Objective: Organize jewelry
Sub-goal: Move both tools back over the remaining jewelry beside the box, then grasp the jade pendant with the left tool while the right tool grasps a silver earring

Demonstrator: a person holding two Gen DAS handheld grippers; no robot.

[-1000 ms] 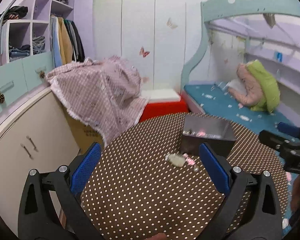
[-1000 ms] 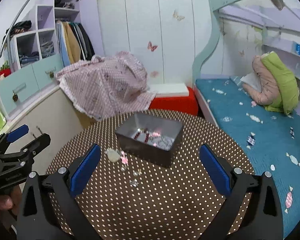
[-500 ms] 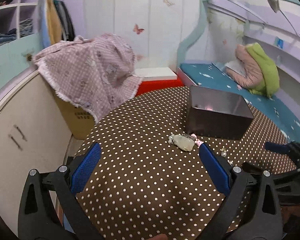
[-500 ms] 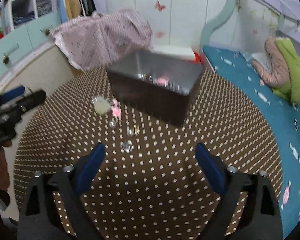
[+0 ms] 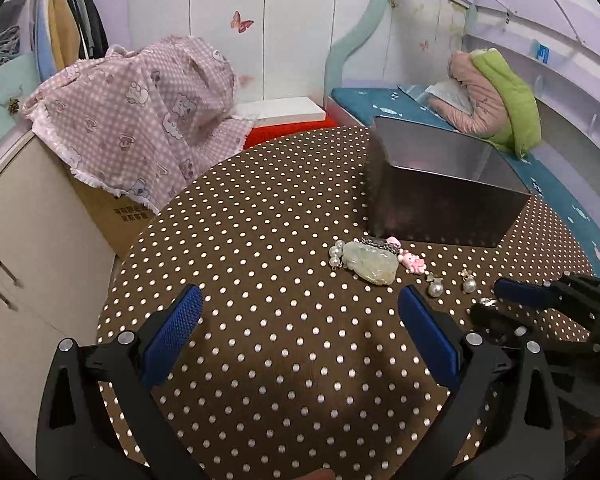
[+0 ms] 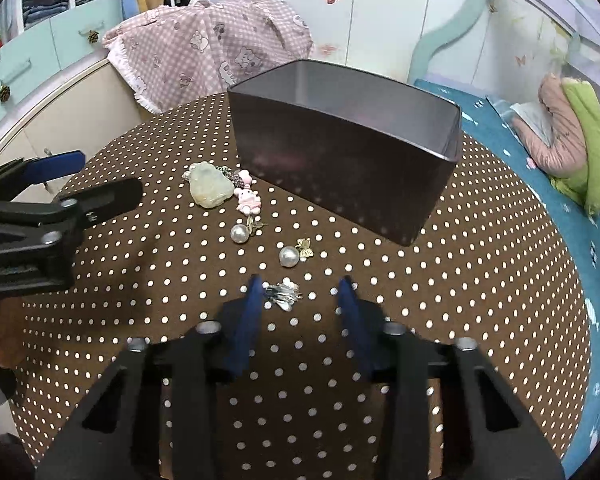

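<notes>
Loose jewelry lies on a brown polka-dot table (image 6: 480,288) beside a dark metal box (image 6: 348,152): a pale green jade pendant (image 6: 210,190), a pink charm (image 6: 247,199), two pearl earrings (image 6: 240,234) (image 6: 290,257) and a small silver piece (image 6: 284,293). My right gripper (image 6: 300,300) is low over the table, half open, its blue pads either side of the silver piece without gripping it. My left gripper (image 5: 298,330) is open and empty, just short of the jade pendant (image 5: 370,266). The box (image 5: 440,192) stands behind the jewelry.
A pink checked cloth (image 5: 140,108) covers a cardboard box left of the table. Cream cabinets (image 5: 24,248) stand at the left. A bed with a teal mattress (image 6: 580,184) and a bundled pink and green jacket (image 5: 496,100) lies to the right.
Both grippers have dropped and moved in toward the jewelry. The right gripper's jaws have narrowed around the silver piece. The left gripper stays wide open.
</notes>
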